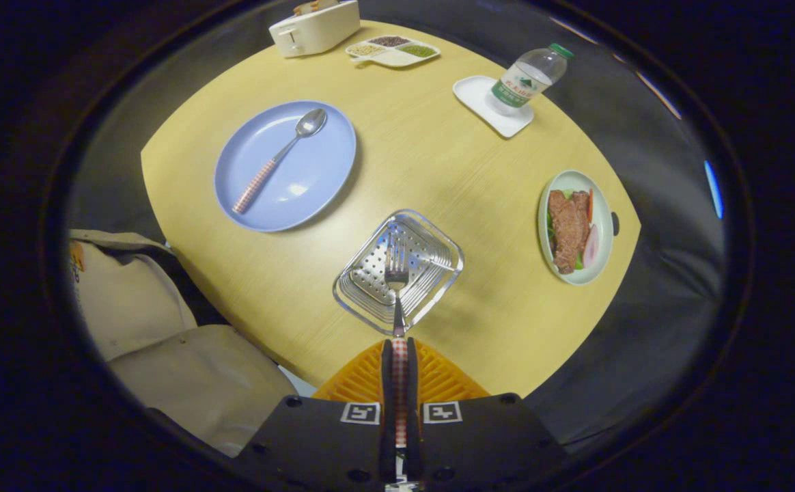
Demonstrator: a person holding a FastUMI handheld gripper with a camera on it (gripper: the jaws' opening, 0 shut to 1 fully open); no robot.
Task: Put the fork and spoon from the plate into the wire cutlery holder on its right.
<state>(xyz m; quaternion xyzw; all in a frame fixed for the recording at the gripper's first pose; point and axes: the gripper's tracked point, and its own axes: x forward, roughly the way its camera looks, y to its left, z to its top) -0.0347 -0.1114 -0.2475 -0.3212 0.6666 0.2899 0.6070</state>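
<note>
Jaws clamped tight on fork (397,287) handle, tines hung over wire holder (398,269), not dropped yet. Spoon (279,159) sat on blue plate (322,171), untouched.

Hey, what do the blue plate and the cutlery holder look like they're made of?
The blue plate looks like matte plastic or melamine: flat colour, soft sheen. The cutlery holder looks like polished steel: mirror glare, perforated base. The tool grips the fork above it.
</note>
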